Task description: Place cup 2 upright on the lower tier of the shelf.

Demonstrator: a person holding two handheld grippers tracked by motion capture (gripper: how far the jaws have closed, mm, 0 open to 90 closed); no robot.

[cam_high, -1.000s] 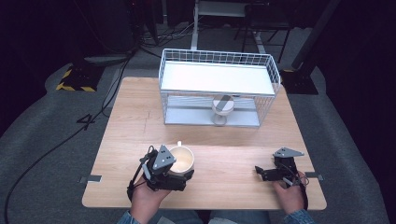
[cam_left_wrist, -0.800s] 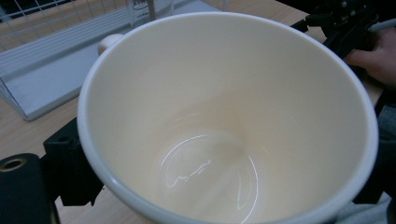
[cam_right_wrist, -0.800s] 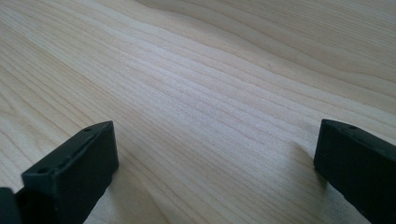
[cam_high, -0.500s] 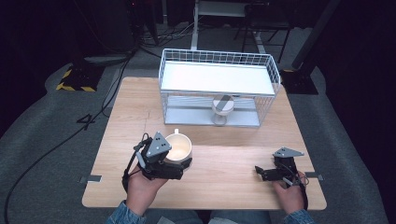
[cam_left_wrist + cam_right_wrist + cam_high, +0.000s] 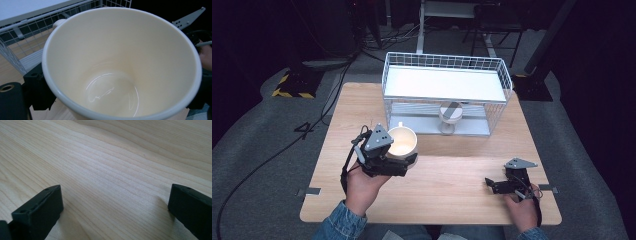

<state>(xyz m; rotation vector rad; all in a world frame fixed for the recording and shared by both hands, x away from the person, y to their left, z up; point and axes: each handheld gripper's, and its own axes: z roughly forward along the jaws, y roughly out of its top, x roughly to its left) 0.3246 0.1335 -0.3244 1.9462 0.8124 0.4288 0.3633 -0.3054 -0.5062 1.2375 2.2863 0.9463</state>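
1. Your left gripper (image 5: pixel 404 161) gripped the cream mug (image 5: pixel 402 142); in the left gripper view its black jaws sat on either side of the mug's (image 5: pixel 120 65) wall, one low at the left, one at the right edge.
2. The mug was above the left half of the wooden table (image 5: pixel 452 195), near the middle of its depth and just in front of the wire rack's left front corner. From the high view you could not tell whether its base touched the wood.
3. The mug's mouth faced up and somewhat toward the gripper camera, so you looked straight into an empty, glossy inside. Its handle pointed away from you, toward the wire rack (image 5: pixel 447 67).
4. The wire rack stood at the far edge of the table, with a white shelf on top and a lower level under it.
5. On that lower level, right of its middle, stood a small stemmed cup (image 5: pixel 450 116) with a dark-and-light patterned top, well apart from the mug.
6. Your right gripper (image 5: pixel 493 186) lay low near the front right corner of the table, its jaws pointing left toward the table's middle.
7. In the right gripper view those jaws stood wide apart over bare wood grain (image 5: pixel 120 170), with nothing between them.
8. Your left hand (image 5: pixel 362 187) came in over the front edge, left of the middle; your right hand (image 5: pixel 523 207) came in at the front right corner.
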